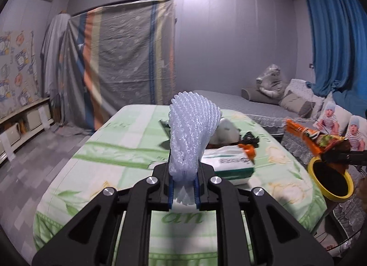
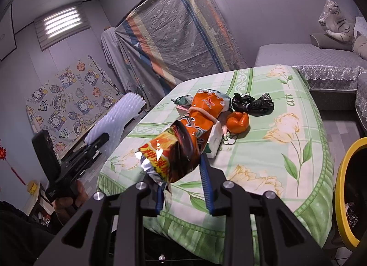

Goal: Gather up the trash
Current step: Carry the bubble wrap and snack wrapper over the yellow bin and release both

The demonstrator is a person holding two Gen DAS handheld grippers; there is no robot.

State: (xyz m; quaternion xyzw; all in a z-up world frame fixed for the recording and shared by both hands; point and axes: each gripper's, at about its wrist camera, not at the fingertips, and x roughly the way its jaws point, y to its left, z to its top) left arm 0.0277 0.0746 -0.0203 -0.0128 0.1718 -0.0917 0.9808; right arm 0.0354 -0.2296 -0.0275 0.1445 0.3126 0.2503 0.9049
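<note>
I had the left gripper (image 1: 184, 188) clamped on the white foam net sleeve (image 1: 191, 133), pinched low at its gathered end so the rest fanned up above the table (image 1: 128, 133); it looked feather-light and squashy, so I judged a firm squeeze at the bunched base was the only hold that would not let it spring free. My right gripper (image 2: 185, 181) was closed on the orange snack wrapper (image 2: 181, 142), which stuck out long and crinkled from between the fingers, foil lining showing at the torn end. That one I took to be light but slick and noisy, likely to slide if held only by a loose flap, so gripping across its doubled-up middle seemed wisest. The yellow-rimmed bin (image 2: 344, 174) stood just beside the table's edge, on the wrapper's side, something dark already lying inside. On the table lay a black plastic bag (image 2: 254, 103), a crumpled orange scrap (image 2: 238, 122) and a tissue pack (image 1: 229, 165), all soft, light stuff I would pinch at a fold.
</note>
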